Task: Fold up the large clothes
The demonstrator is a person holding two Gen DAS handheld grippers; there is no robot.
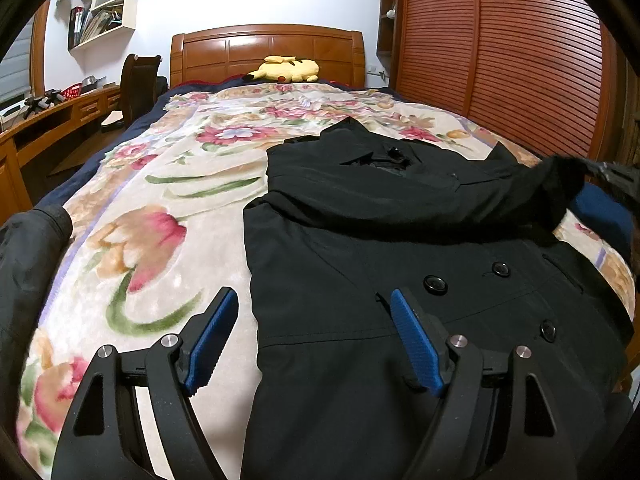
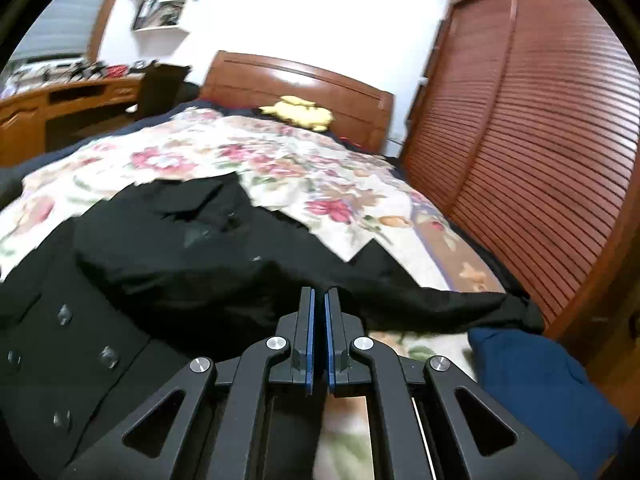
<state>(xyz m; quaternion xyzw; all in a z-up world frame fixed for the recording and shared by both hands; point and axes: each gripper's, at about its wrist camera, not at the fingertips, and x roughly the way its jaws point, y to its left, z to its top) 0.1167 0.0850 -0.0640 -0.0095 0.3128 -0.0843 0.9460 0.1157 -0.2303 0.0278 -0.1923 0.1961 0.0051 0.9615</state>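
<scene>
A large black buttoned coat [image 1: 400, 248] lies front up on the floral blanket [image 1: 160, 208], collar toward the headboard. Its left sleeve is folded across the chest. My left gripper [image 1: 312, 304] is open and empty, hovering over the coat's lower left edge. My right gripper [image 2: 319, 300] is shut on the edge of the coat's right sleeve [image 2: 460, 304], which stretches toward the bed's right side. The coat [image 2: 140, 264] fills the lower left of the right wrist view. The right gripper also shows at the far right of the left wrist view [image 1: 616, 184], blurred.
A yellow plush toy [image 1: 286, 69] lies at the wooden headboard [image 1: 268, 46]. A slatted wardrobe [image 1: 500, 60] stands along the right. A desk [image 1: 52, 120] and chair [image 1: 140, 84] stand on the left. Another dark garment [image 1: 24, 264] lies at the left edge. A blue cushion [image 2: 540, 380] sits at the right.
</scene>
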